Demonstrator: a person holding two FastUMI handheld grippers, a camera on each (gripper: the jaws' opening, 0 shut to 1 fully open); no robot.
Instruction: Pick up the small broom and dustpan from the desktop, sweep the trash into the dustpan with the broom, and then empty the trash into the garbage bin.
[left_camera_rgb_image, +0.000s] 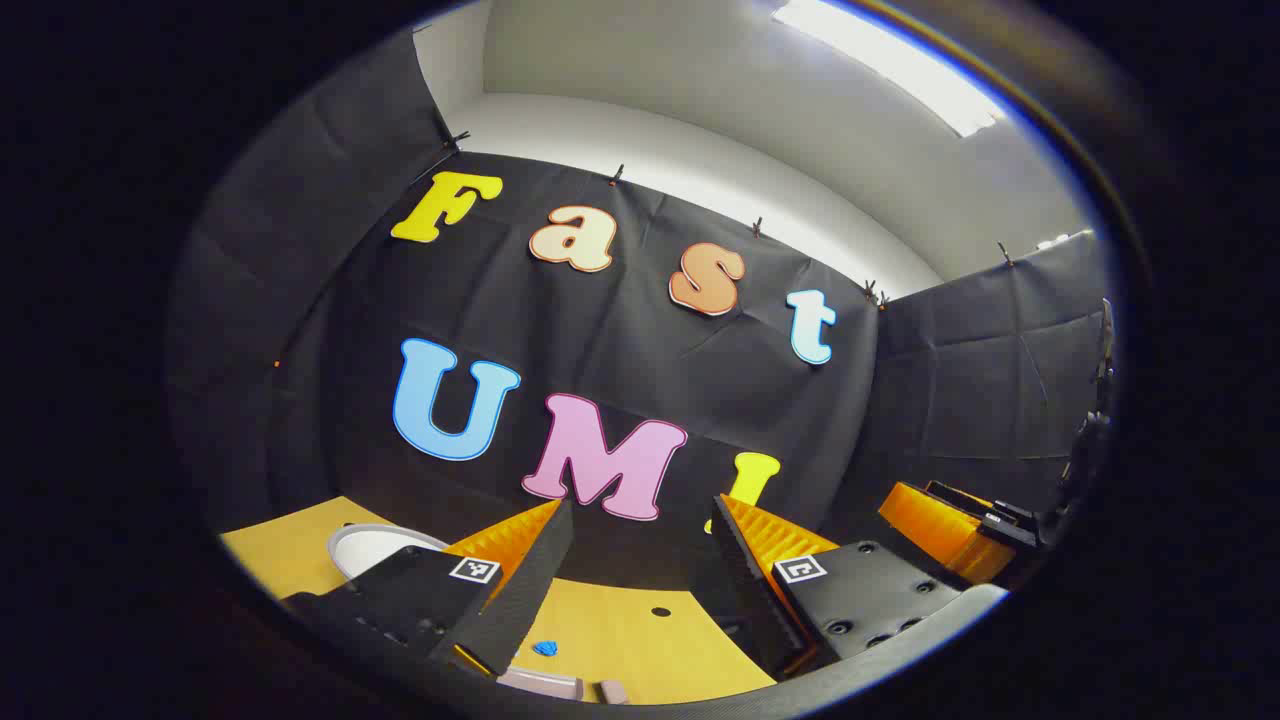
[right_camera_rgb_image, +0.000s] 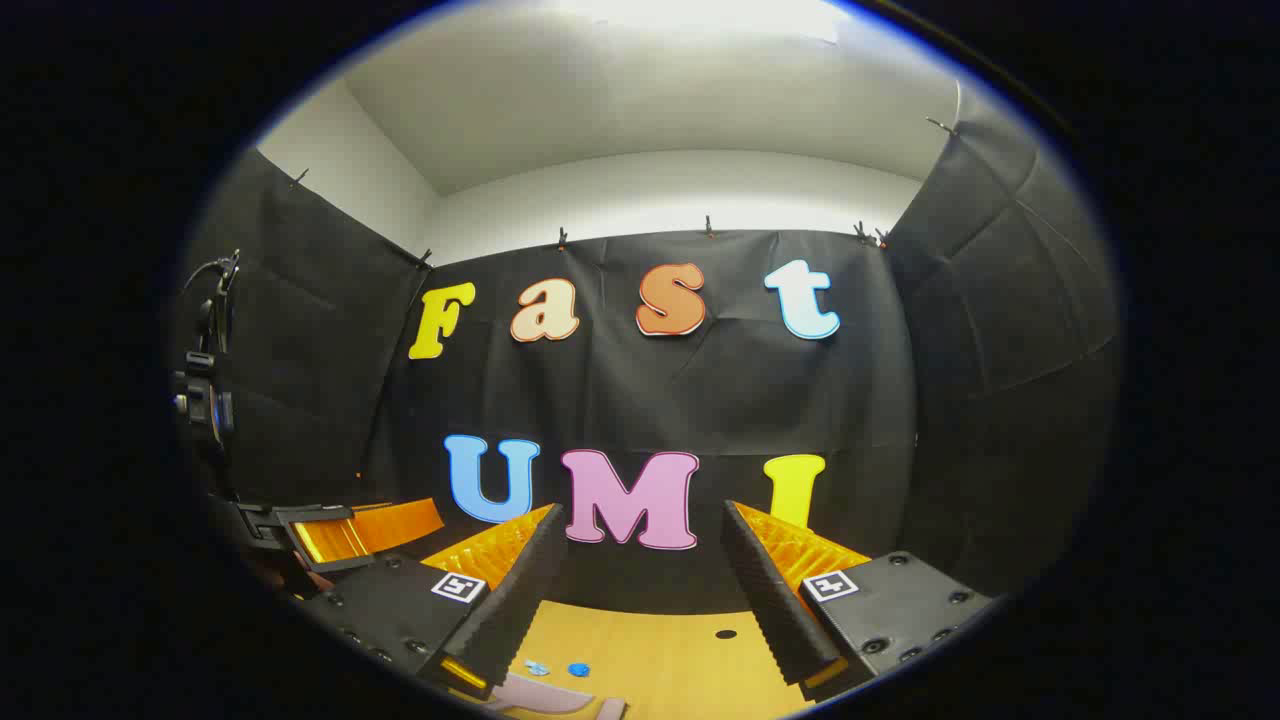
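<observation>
Left gripper view: the left tongs (left_camera_rgb_image: 632, 575) stand spread, nothing between their fingers, held above the wooden surface (left_camera_rgb_image: 620, 640).
Right gripper view: the right tongs (right_camera_rgb_image: 640, 585) are spread too, pinching nothing, and the left tongs show farther off at the left edge.
Trash: a small blue scrap (left_camera_rgb_image: 545, 648) lies on the surface just ahead of the left tongs; in the right gripper view two blue scraps (right_camera_rgb_image: 578, 669) lie near the bottom edge.
Pale object: a pinkish-grey shape (right_camera_rgb_image: 545, 700) sits at the bottom rim, just below the scraps; probably part of the broom or dustpan, but too little shows to tell which.
Garbage bin: a white curved rim (left_camera_rgb_image: 375, 545) at the lower left of the left gripper view may be the bin, near the left tongs.
Stage: judged to be the start, with neither tool gripped yet.
Risk: both tools lie at the very edge of sight, so a descent could land the fingers on the wrong part of a handle and let it twist or slip.
Risk: the scraps lie close by, and a careless reach could scatter them.
</observation>
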